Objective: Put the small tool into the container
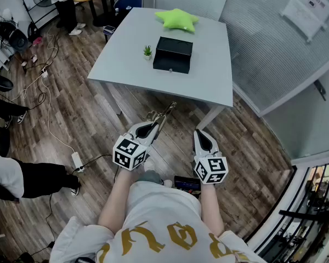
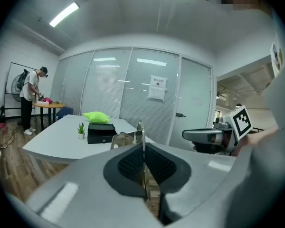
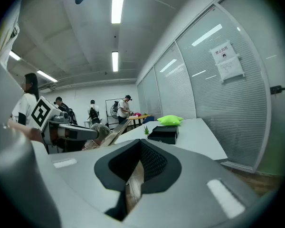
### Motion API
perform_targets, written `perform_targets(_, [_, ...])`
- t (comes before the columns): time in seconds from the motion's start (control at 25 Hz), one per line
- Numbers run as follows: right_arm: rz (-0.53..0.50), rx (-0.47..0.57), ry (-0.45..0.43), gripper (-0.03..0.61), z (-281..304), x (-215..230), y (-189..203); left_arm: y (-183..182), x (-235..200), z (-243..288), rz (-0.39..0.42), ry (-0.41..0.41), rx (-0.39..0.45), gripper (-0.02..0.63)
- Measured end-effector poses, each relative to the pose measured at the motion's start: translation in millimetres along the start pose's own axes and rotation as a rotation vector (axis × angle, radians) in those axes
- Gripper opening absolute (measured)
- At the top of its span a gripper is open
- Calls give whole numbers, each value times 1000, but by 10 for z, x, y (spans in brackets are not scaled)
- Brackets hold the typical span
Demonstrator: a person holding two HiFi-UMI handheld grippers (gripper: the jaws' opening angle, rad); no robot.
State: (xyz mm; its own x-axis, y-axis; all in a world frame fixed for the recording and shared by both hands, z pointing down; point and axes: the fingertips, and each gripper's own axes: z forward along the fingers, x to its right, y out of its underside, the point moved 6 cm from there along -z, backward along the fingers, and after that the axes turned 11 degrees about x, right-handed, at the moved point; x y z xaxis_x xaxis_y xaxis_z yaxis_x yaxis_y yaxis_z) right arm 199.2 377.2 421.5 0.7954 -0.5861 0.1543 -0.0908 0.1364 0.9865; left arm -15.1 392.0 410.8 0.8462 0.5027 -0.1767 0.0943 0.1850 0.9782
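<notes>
Metal small tool (image 1: 165, 115) is pinched in my left claw (image 1: 153, 127), so it could slip and drop to the floor (image 1: 98, 119) before I reach the black box (image 1: 173, 54), well off at twelve o'clock. It pokes out of the claw toward one o'clock; my right claw (image 1: 200, 136) is closed on nothing.

The small tool (image 1: 162, 116) is bare, shiny metal. The left claw (image 1: 152, 126) and right claw (image 1: 200, 135) have smooth pale grey plastic shells and black, finely ribbed pads. The bench (image 1: 211, 78) top is smooth and matt. The box (image 1: 173, 54) is matt black. At the bench's far edge, the star cushion (image 1: 177, 19) looks like plush cloth. The floor (image 1: 88, 114) shows wood-grain planks.
</notes>
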Motion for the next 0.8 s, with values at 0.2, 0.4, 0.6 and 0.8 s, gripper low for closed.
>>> perform_targets(0.2, [-8, -12, -14, 23, 11, -68, -7, 9, -85, -70, -28, -24, 11, 3])
perform_targets(0.4, [5, -20, 2, 23, -60, -73, 59, 49, -117, -92, -47, -28, 8, 3])
perform_targets(0.6, [-8, -34, 23, 23, -109, -48, 126, 116, -186, -115, -78, -48, 18, 3])
perform_targets(0.8, [-8, -51, 38, 23, -11, 67, 142, 142, -317, 9, -101, -59, 23, 5])
